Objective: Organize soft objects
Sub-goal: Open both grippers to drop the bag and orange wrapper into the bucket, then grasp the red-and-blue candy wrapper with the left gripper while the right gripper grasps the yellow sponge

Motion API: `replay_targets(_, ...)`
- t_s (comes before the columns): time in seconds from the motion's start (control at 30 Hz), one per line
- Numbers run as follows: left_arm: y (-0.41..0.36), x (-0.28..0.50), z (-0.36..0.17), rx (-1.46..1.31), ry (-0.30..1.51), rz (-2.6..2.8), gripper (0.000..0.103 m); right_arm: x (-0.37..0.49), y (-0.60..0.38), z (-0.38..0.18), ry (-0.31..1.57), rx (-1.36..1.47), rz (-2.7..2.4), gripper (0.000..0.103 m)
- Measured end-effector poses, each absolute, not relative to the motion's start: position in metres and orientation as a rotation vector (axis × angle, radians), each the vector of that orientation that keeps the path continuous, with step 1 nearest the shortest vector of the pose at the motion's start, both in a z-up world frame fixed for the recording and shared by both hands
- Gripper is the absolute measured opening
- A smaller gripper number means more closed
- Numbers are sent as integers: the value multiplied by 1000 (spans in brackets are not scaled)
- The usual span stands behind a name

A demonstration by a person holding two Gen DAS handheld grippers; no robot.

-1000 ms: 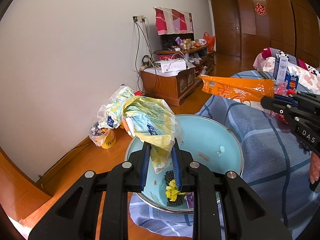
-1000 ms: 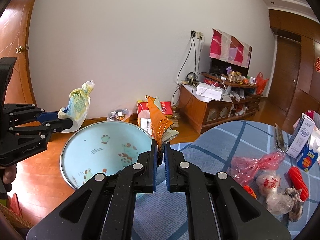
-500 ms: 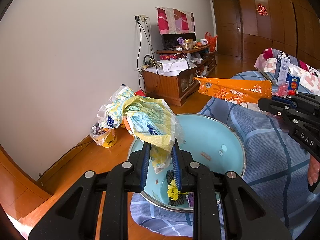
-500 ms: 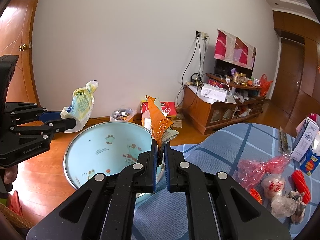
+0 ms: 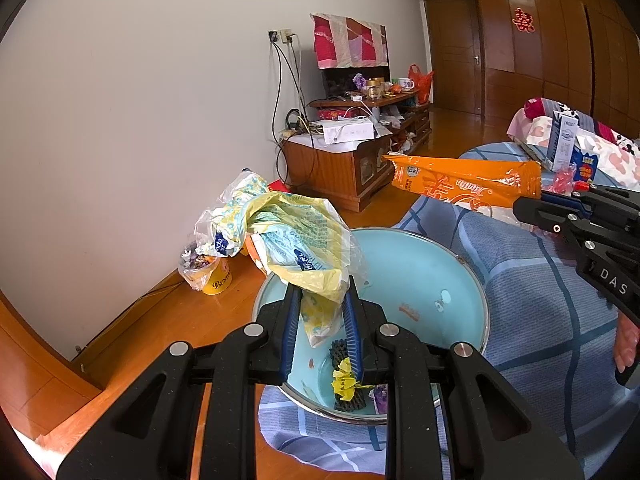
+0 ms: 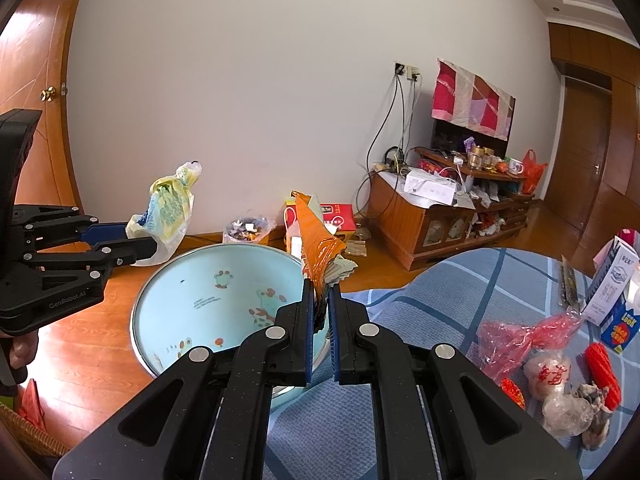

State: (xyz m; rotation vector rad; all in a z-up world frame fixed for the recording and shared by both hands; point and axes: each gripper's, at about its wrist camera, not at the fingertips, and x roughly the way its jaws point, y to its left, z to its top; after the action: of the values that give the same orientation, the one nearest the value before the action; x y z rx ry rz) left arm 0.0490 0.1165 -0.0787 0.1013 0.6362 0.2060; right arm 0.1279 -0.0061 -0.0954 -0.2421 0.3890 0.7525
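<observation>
Between the left tool's (image 5: 322,320) pads a crumpled plastic bag (image 5: 296,240) is hanging above the basin (image 5: 460,280); the right tool (image 6: 320,316) is pinching an orange wrapper (image 6: 316,248).

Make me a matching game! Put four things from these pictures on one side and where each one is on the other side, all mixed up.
Things:
1. yellow bag
2. orange wrapper
3. basin
4. red bag

Places:
A. lying on the blue cloth, beside other small things
B. pinched in the left gripper
C. on the edge of the blue cloth, below both grippers
D. pinched in the right gripper

Pairs: 1-B, 2-D, 3-C, 4-A
</observation>
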Motion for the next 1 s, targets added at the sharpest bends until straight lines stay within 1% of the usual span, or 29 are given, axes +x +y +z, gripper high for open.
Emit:
replay_targets(0.17, 113, 49, -81, 102, 643, 188, 23, 127, -3, -97, 400, -250, 768, 8)
replay_targets(0.23, 111, 49, -82, 108, 650, 169, 30, 126, -1, -98, 411, -256, 779, 9)
replay_targets(0.27, 110, 48, -83, 112, 652, 162, 33, 126, -1, -99, 413, -259, 780, 14)
replay_targets(0.3, 108, 49, -84, 117, 653, 157, 43, 126, -1, -100, 414, -260, 777, 27)
replay_targets(0.33, 106, 48, -85, 122, 653, 153, 46, 127, -1, -101, 418, -256, 778, 31)
replay_targets(0.37, 103, 48, -86, 128, 654, 145, 46, 127, -2, -102, 423, -252, 777, 33)
replay_targets(0.4, 102, 48, -87, 131, 658, 140, 46, 128, -3, -103, 426, -252, 770, 33)
replay_targets(0.5, 101, 49, -91, 131, 667, 144, 54, 130, -8, -104, 434, -245, 753, 35)
replay_targets(0.57, 101, 49, -93, 128, 674, 144, 55, 130, -14, -103, 437, -236, 741, 37)
replay_targets(0.63, 98, 49, -96, 126, 681, 146, 62, 131, -22, -100, 441, -231, 721, 39)
replay_targets(0.67, 96, 49, -98, 128, 685, 144, 63, 130, -27, -99, 444, -230, 711, 40)
replay_targets(0.77, 88, 52, -104, 136, 704, 123, 66, 126, -55, -95, 449, -213, 672, 45)
replay_targets(0.83, 79, 54, -109, 139, 719, 103, 69, 122, -82, -92, 457, -195, 630, 46)
replay_targets(0.9, 69, 56, -113, 147, 730, 82, 70, 120, -115, -92, 470, -175, 568, 53)
replay_targets(1.0, 50, 58, -117, 170, 738, 49, 73, 121, -162, -98, 501, -158, 455, 53)
